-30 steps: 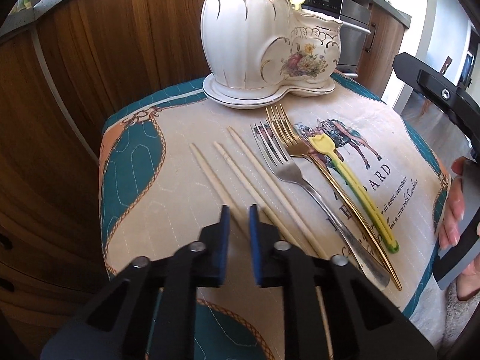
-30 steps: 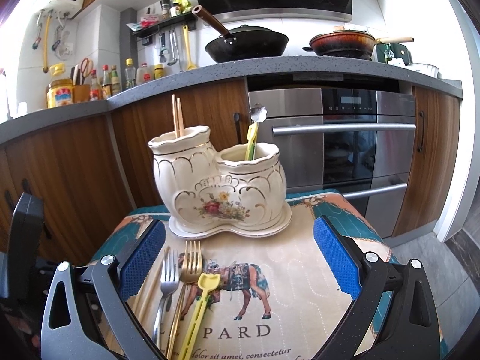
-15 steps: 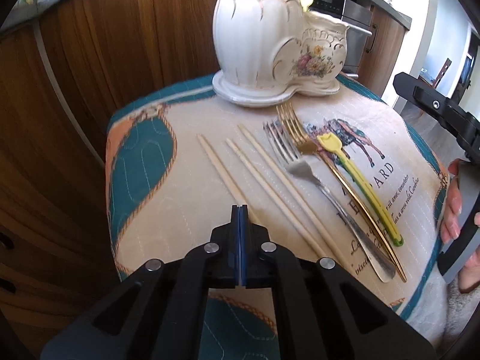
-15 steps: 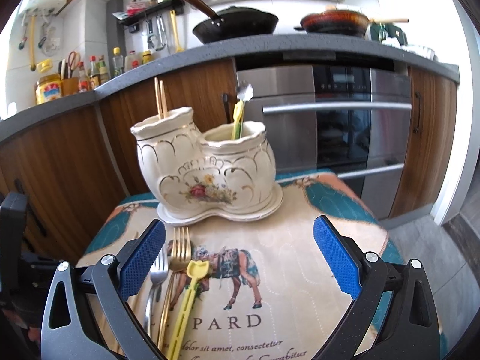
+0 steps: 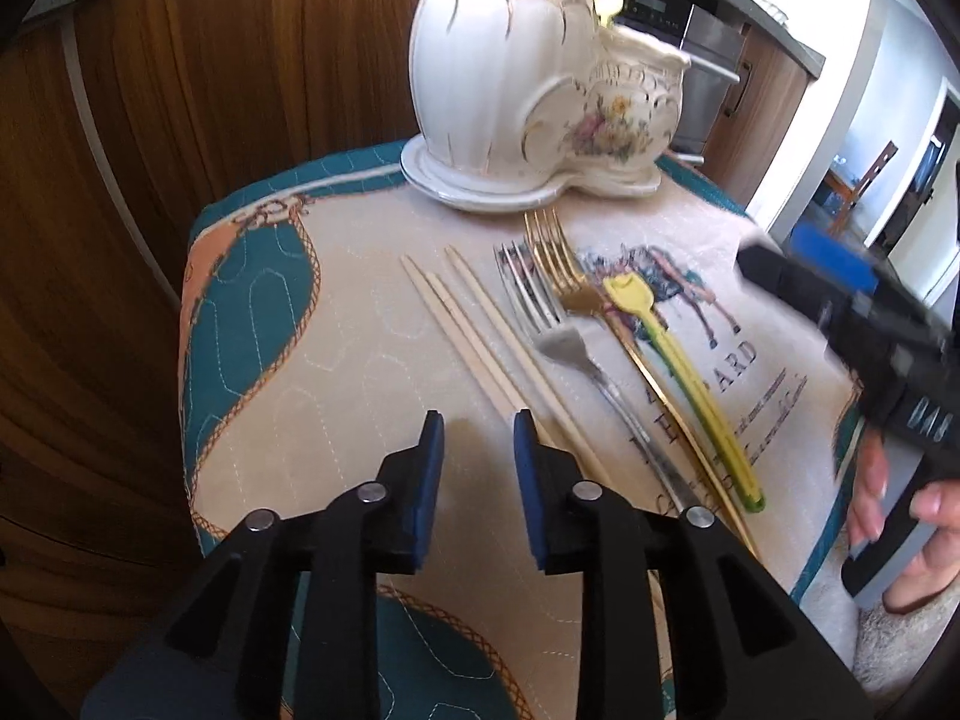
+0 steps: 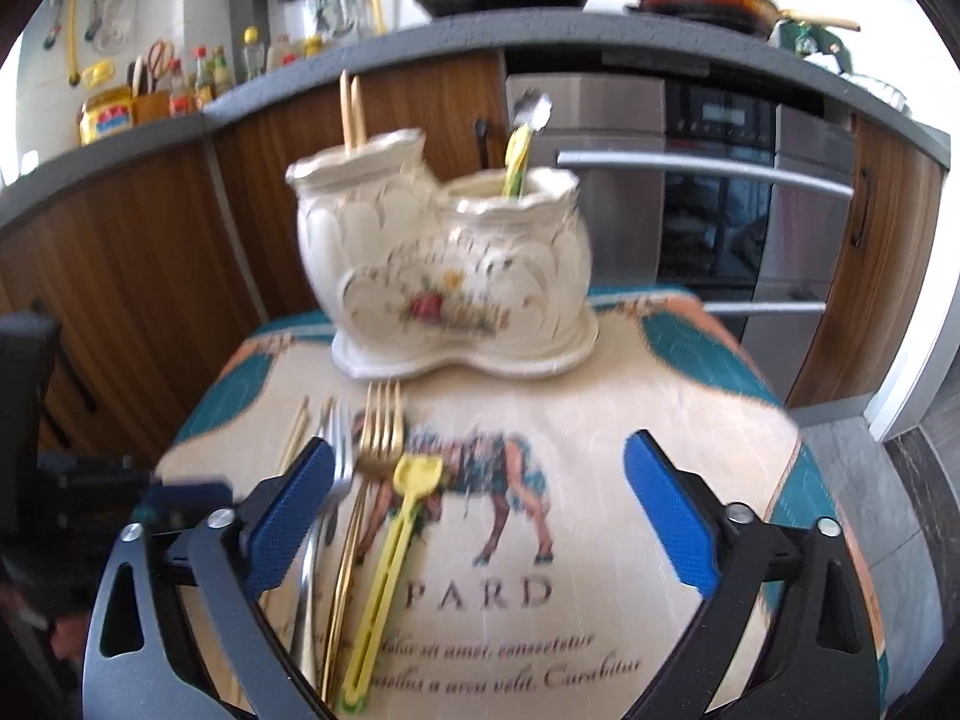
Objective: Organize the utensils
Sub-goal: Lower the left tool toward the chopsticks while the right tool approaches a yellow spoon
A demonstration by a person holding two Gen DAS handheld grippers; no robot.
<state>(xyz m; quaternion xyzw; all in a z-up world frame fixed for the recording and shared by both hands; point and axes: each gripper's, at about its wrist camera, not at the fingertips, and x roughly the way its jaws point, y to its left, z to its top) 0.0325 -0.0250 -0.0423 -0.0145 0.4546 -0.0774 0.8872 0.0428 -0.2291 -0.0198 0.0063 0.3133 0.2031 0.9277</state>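
The left claw (image 5: 478, 420) hangs low over the cloth-covered desk (image 5: 336, 360), its blue pads parted a little and gripping nothing. Just to its right lie three chopsticks (image 5: 480, 336), then a silver fork (image 5: 558, 336), a gold fork (image 5: 576, 294) and a yellow scoop (image 5: 678, 360), side by side. Beyond them stands a white holder (image 5: 528, 72). The right claw (image 6: 477, 510) is spread wide and empty, the forks and scoop near its left pad.
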